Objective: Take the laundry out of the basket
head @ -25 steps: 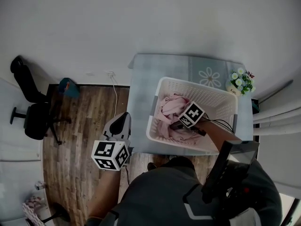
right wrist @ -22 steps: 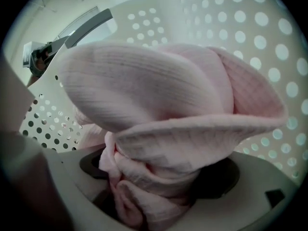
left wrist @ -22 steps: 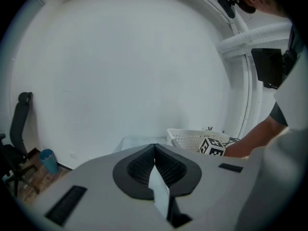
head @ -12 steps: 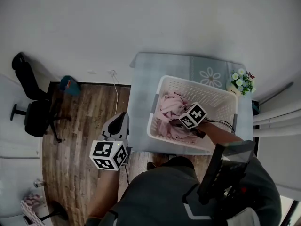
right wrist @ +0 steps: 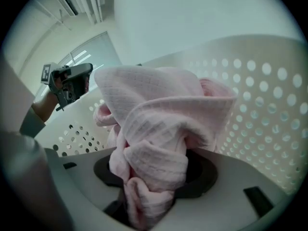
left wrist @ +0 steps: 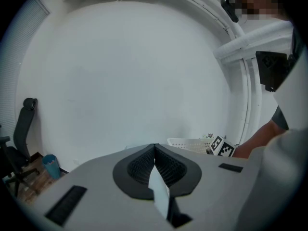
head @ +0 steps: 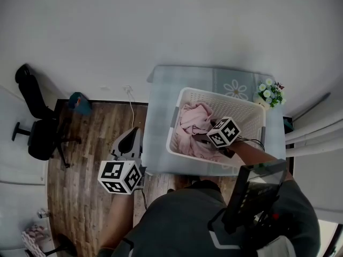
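Pink waffle-weave cloth [right wrist: 159, 124] fills the right gripper [right wrist: 151, 186]: its jaws have just been closing and now pinch a bunched fold of it, with the rest rising in a loose crumpled peak toward 12 o'clock in the right gripper view. It looks soft, light and limp, so it should drape and trail rather than hold a shape. Nothing about it seems fragile or slippery, since the ribbed texture gives the pads something to bite. A thick gathered fold like this one is probably the best place to take hold, as a single thin edge could slip free or leave most of the fabric dragging over the rim.

Around the cloth stands the white perforated basket [right wrist: 269, 95], its wall curving from 9 o'clock round to 3 o'clock. In the head view the laundry lies in the 9 o'clock half of the basket, which sits on a pale table [head: 161, 116], with a small bunch of flowers [head: 269, 92] at its 2 o'clock corner.

The left gripper [left wrist: 155, 150] is off at 8 o'clock over the wood floor [head: 86, 143], jaws together on no laundry. A pale sliver shows at their seam, and I cannot tell what it is.
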{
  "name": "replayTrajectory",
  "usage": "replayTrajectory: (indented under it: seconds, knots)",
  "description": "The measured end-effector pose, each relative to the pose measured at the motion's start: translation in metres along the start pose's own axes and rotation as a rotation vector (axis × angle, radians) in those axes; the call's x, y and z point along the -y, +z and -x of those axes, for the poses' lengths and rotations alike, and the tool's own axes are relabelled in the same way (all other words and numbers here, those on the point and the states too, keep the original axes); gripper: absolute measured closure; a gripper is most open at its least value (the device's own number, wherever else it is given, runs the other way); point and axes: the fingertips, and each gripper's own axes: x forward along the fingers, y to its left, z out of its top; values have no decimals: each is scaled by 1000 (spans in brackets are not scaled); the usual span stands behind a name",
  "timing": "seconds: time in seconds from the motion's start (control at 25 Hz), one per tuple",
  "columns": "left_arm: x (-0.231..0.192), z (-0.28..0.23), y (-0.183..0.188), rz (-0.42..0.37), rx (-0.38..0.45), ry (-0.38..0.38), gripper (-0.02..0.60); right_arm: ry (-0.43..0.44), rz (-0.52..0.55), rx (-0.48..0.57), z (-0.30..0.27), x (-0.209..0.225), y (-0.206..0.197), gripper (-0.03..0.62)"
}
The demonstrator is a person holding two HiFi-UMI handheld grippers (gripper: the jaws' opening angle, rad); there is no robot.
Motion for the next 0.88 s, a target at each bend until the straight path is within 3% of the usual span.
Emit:
replayTrajectory:
  seconds: [0.56,0.88]
  knots:
    - [13,29,28,-10,103,2,572,-33,109,474,142,-52,112,327]
    - [2,67,50,-8,180,81,572,5,187,615,195,-95,190,326]
